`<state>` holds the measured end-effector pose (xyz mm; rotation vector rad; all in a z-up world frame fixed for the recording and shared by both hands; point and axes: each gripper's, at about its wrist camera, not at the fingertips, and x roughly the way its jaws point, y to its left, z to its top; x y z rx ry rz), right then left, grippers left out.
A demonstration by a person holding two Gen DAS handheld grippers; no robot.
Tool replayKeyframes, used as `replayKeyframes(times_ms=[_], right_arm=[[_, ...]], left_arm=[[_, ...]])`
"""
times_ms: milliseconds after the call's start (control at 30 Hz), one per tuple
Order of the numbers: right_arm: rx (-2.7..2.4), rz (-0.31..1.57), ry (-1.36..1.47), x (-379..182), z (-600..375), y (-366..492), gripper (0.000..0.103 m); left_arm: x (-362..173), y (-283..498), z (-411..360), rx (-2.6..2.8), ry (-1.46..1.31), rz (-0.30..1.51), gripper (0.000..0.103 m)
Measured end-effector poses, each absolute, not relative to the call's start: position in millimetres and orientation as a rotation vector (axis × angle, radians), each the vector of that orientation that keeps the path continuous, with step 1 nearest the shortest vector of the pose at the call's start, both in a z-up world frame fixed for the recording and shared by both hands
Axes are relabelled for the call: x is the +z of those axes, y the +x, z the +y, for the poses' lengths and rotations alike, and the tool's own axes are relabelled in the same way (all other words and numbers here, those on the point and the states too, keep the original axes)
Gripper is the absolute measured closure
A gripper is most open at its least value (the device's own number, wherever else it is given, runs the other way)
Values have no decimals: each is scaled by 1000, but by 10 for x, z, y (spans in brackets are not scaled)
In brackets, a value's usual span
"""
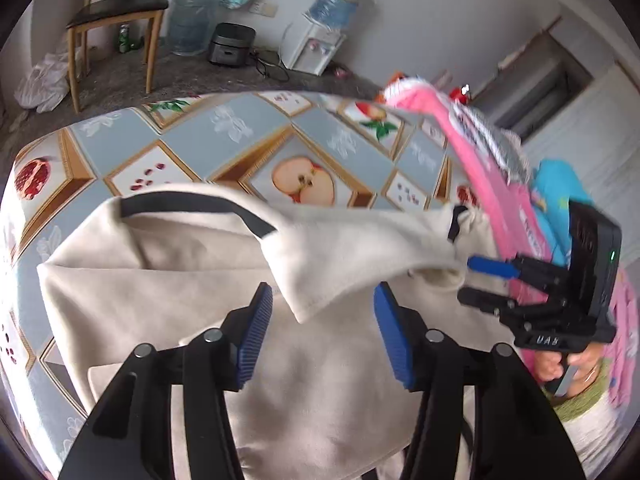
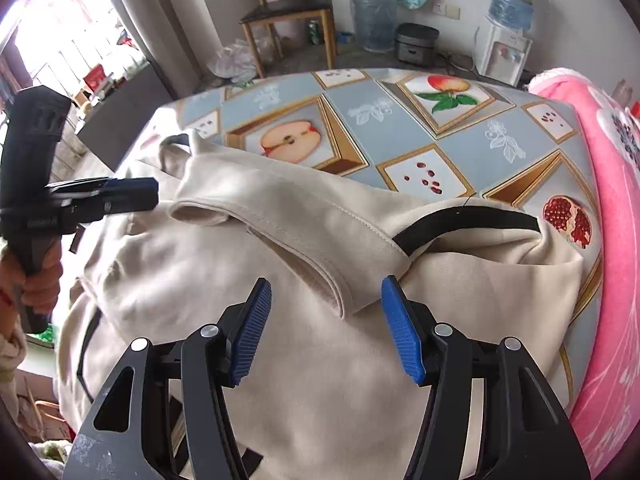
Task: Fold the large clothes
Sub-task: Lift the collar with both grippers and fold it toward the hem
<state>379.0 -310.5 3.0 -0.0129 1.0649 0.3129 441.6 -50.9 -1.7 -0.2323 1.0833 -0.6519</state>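
A large cream garment [image 1: 168, 292] with black trim [image 1: 192, 204] lies spread on the fruit-patterned tablecloth [image 1: 224, 128], one folded flap laid across it. My left gripper [image 1: 323, 296] stands open just above the cloth, and the flap's corner [image 1: 304, 312] lies loose between its blue pads. In the right wrist view the same garment [image 2: 200, 264] fills the near table. My right gripper [image 2: 326, 284] is open too, a hemmed sleeve edge [image 2: 340, 300] resting between its pads without being pinched. Each gripper shows in the other's view: the right gripper [image 1: 465, 278], the left gripper [image 2: 154, 196].
A pink patterned blanket [image 2: 612, 240] is heaped along the table's right side, with a blue cloth [image 1: 556, 184] beside it. Beyond the table stand a wooden chair [image 1: 116, 20], water jugs [image 2: 374, 20], a dispenser [image 2: 504, 52], a rice cooker [image 1: 230, 46] and a plastic bag [image 1: 40, 84].
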Motion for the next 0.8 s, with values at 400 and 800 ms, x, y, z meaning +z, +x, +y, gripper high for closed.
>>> replayKeyframes(times_ms=[400, 800], right_arm=[[261, 1220, 877, -388, -3893, 4134, 52], [291, 1316, 999, -608, -3763, 4323, 76]], left_arm=[[-466, 4971, -408, -494, -683, 1339, 50], [-450, 4886, -613, -534, -540, 1357, 76]])
